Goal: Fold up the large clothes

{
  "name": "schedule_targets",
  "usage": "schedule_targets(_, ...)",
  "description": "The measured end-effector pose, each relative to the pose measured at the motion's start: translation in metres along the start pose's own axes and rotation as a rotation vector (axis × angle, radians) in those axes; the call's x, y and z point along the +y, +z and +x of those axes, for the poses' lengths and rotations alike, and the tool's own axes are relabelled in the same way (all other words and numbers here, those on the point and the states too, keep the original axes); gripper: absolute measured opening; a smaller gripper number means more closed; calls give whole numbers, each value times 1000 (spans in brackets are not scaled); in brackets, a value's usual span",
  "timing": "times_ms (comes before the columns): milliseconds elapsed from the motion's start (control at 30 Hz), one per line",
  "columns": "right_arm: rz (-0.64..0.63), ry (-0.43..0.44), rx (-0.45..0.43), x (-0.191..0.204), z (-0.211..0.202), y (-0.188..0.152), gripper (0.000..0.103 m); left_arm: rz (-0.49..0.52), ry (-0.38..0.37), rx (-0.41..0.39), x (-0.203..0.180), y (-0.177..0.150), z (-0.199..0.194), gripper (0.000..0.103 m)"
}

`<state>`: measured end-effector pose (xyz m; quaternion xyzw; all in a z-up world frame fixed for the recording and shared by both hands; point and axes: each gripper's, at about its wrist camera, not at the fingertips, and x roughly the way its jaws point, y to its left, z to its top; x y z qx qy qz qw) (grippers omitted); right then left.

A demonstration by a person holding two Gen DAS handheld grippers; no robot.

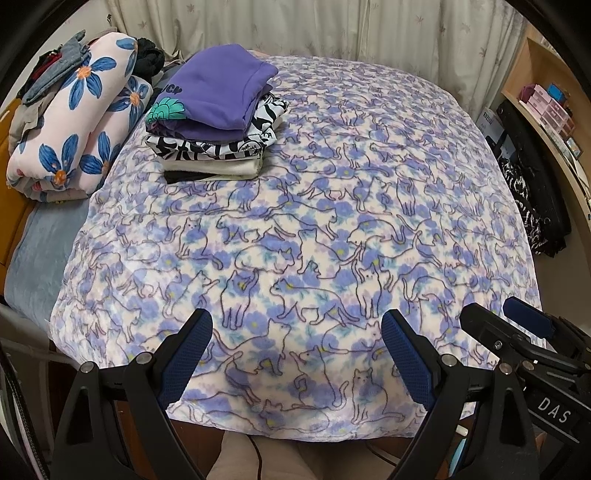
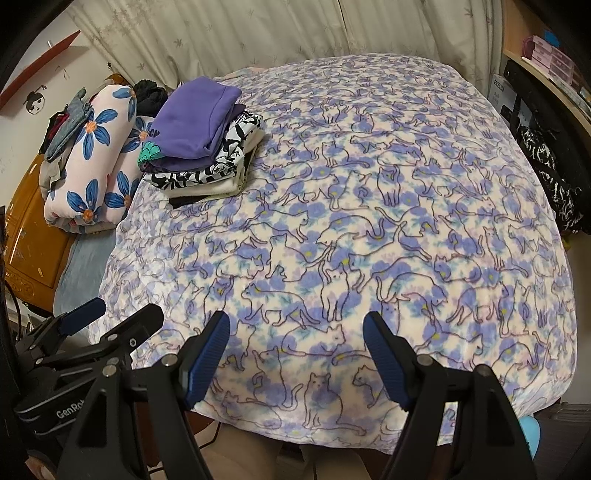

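A stack of folded clothes [image 1: 218, 122] with a purple garment on top sits at the far left of the bed; it also shows in the right wrist view [image 2: 199, 136]. The bed is covered by a blue cat-print blanket [image 1: 332, 206], also in the right wrist view [image 2: 369, 206]. My left gripper [image 1: 295, 325] is open and empty above the blanket's near edge. My right gripper [image 2: 295, 325] is open and empty beside it, and appears at the lower right of the left wrist view [image 1: 509, 325]. The left gripper appears at the lower left of the right wrist view [image 2: 110, 317].
A rolled flower-print quilt [image 1: 74, 129] with loose clothes on it lies left of the stack. Curtains [image 1: 332, 26] hang behind the bed. A wooden shelf [image 1: 554, 110] with boxes and a dark patterned bag [image 1: 524, 199] stand on the right. An orange cabinet [image 2: 29, 229] is at left.
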<state>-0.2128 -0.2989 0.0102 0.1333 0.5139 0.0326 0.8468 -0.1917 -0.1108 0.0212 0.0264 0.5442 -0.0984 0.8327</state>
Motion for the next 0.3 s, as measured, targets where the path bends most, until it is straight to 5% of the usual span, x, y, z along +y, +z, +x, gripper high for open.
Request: schedule_targets(300,1,1,3,-1,0,-1,75,0,-1,5,0,-6,-2,92)
